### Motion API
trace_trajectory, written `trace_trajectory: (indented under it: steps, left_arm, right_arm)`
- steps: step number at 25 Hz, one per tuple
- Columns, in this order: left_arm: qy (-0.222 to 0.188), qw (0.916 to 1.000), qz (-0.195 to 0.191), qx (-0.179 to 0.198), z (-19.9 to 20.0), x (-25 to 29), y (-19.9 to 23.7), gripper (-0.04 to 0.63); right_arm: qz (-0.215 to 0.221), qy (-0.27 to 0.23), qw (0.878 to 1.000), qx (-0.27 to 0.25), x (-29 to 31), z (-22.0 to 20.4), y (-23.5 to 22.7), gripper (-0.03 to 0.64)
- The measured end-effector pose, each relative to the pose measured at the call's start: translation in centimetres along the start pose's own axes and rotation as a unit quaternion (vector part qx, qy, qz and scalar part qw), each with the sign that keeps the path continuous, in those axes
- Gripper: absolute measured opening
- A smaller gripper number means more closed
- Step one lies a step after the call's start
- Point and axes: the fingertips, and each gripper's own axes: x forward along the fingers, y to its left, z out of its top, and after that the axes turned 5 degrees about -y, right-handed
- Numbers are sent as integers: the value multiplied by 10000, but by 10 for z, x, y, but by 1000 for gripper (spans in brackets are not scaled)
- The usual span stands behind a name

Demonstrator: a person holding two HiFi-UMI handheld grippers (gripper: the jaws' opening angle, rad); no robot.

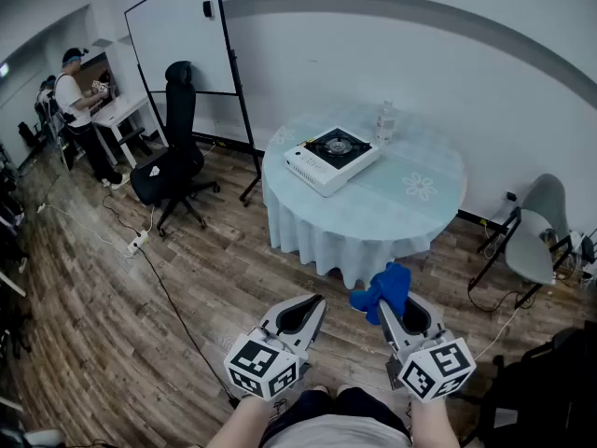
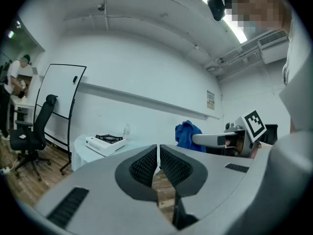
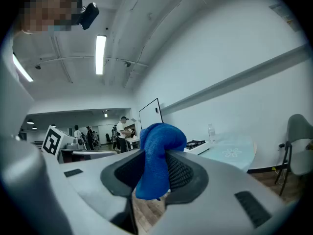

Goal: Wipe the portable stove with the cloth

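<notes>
Head view: the round table [image 1: 392,203] stands well ahead of me across the wooden floor. The stove [image 1: 331,159] sits on its left part, too far off to wipe from here, so I judge the approach comes first. My left gripper [image 1: 312,308] is held low, jaws pressed together on nothing. My right gripper [image 1: 384,311] is clamped on the blue cloth [image 1: 387,287], which bunches past the jaws as a ready pad.

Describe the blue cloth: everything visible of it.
The cloth is bright blue, a soft, finely textured fabric, bunched into a rounded wad. The right gripper is shut on it, ribbed pads pressing both sides; a bulge stands out past the jaws. It is held in the air, short of the round table.
</notes>
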Motion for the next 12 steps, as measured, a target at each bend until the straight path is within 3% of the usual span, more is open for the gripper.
trace_trajectory:
  steps: [12]
  left_arm:
    - [-28,10000,-54,6,-3,-5,12,32]
  right_arm:
    - [-135,80,9998,-154,9,-18,14,137]
